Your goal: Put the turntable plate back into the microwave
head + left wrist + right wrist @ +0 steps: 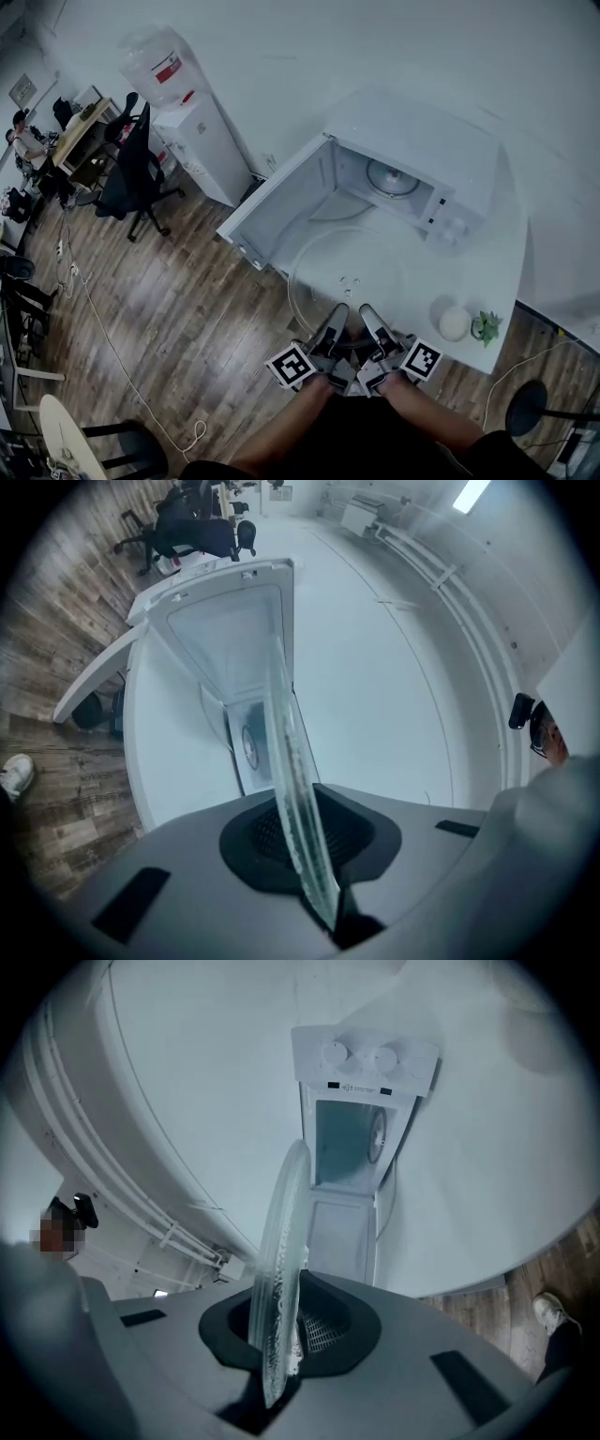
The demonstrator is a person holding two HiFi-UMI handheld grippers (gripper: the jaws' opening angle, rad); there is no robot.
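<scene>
Overhead, the plate (347, 281) looks faint; gripper views show it clamped.

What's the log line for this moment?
left gripper: shut on clear round glass turntable plate | right gripper: shut on same plate | plate: outside open white microwave

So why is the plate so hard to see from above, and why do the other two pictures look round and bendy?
Head view: the plate is clear glass over a white table, so only its rim shows. Left gripper view and right gripper view: wide-angle lenses curve straight lines and darken the corners; the plate appears edge-on.
</scene>
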